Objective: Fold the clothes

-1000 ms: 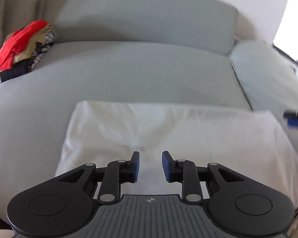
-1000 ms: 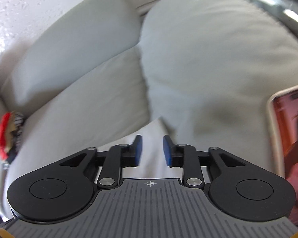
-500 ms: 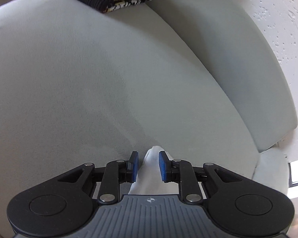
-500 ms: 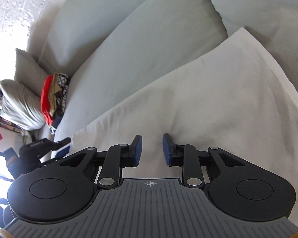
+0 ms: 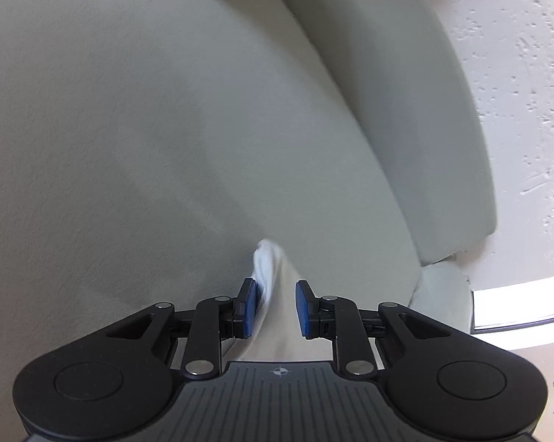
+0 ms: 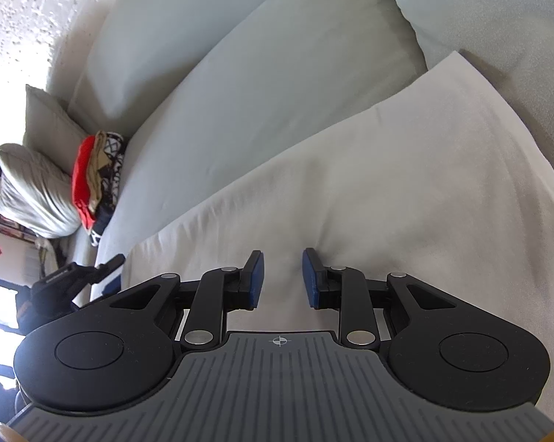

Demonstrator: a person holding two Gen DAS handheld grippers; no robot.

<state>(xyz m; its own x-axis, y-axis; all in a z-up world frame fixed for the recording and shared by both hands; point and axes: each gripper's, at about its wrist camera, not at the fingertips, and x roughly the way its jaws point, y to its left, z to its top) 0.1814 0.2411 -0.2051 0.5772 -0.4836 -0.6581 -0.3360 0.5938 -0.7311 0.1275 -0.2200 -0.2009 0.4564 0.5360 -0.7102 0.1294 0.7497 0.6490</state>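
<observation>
Fingers spread on both. Left gripper (image 5: 273, 304) straddles a corner of the white garment (image 6: 405, 191), likely lined up to pinch it. Right gripper (image 6: 283, 279) hovers over the cloth's middle, gripping nothing. Garment lies flat on the sofa seat (image 5: 129, 129), ready for folding.

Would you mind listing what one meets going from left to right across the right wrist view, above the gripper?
Crumpled grey pillow → stack of folded clothes with red on top → grey sofa seat cushion → white garment spread on the sofa, under the open right gripper.
</observation>
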